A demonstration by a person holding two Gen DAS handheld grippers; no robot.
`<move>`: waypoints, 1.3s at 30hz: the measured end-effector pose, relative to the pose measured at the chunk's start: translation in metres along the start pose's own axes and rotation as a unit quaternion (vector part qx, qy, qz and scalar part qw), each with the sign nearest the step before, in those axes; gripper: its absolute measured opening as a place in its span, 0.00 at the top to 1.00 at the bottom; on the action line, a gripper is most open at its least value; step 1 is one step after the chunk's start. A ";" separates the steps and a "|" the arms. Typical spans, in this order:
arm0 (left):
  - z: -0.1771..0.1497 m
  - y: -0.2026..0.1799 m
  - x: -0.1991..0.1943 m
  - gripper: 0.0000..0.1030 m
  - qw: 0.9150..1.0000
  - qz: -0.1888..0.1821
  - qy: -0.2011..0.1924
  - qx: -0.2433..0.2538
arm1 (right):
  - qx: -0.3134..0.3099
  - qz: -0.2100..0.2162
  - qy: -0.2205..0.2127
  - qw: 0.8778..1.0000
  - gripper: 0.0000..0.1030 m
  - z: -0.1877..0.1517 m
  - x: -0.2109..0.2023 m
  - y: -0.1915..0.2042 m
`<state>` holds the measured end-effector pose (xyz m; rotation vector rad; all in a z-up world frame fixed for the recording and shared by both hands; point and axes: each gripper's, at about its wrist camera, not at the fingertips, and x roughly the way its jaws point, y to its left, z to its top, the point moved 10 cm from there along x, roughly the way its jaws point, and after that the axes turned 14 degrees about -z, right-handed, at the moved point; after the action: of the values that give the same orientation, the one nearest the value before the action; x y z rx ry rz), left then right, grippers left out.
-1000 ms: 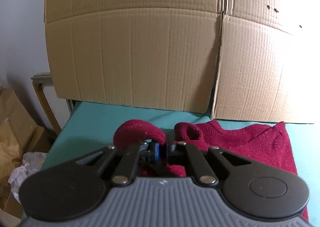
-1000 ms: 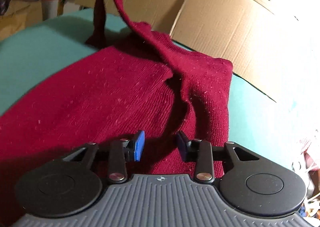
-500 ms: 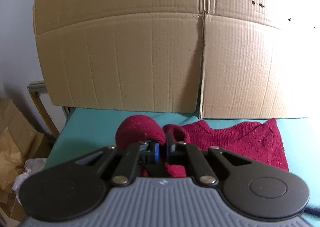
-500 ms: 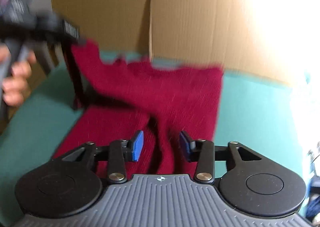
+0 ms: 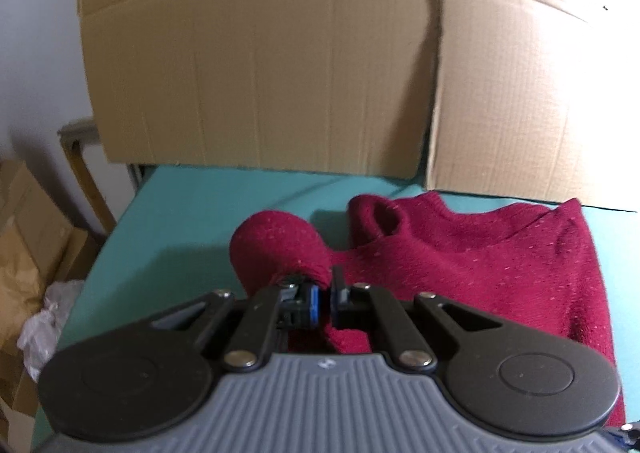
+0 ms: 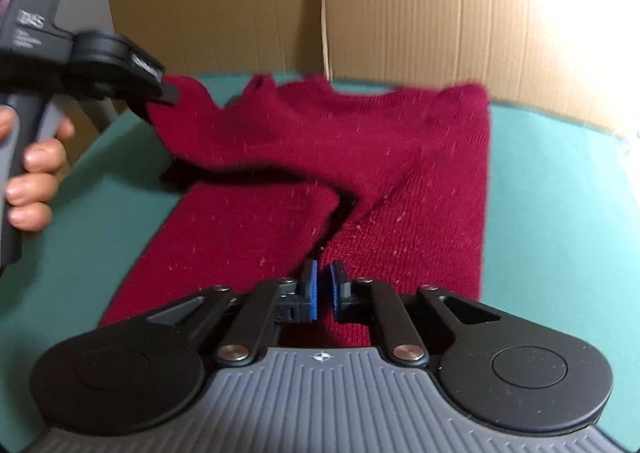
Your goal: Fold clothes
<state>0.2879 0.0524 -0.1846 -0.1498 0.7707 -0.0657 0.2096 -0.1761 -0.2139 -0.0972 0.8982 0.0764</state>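
Observation:
A dark red knit sweater (image 6: 360, 157) lies on the teal tabletop (image 6: 540, 213), its left part doubled over the body. My left gripper (image 5: 326, 299) is shut on a bunched end of the sweater (image 5: 280, 249), which bulges over the fingertips. The right wrist view shows that same left gripper (image 6: 170, 93) lifting the sweater's upper left corner, with a person's hand (image 6: 34, 177) on its handle. My right gripper (image 6: 323, 293) is low over the sweater's near part. Its jaws are closing, with a raised fold of the knit (image 6: 340, 245) running in between the blue pads (image 6: 311, 295).
A large cardboard sheet (image 5: 280, 73) stands upright along the table's far edge. Off the table's left side are cardboard boxes (image 5: 28, 237) and crumpled white plastic (image 5: 44, 317). Bare teal surface (image 5: 192, 221) lies left of the sweater and to its right.
The right gripper swung round to face the cardboard and its jaws went from wide apart to nearly together on a fold. The left gripper sank a little, still clamped on the sweater.

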 end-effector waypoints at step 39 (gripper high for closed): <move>-0.125 -0.208 -0.049 0.94 0.871 -0.245 0.016 0.425 | 0.121 -0.108 -0.023 0.986 0.58 -0.033 -0.048 -0.116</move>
<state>0.1647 -0.1611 -0.2061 0.5058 0.6603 -0.8828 0.1666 -0.2961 -0.1909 0.0334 0.8406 -0.2324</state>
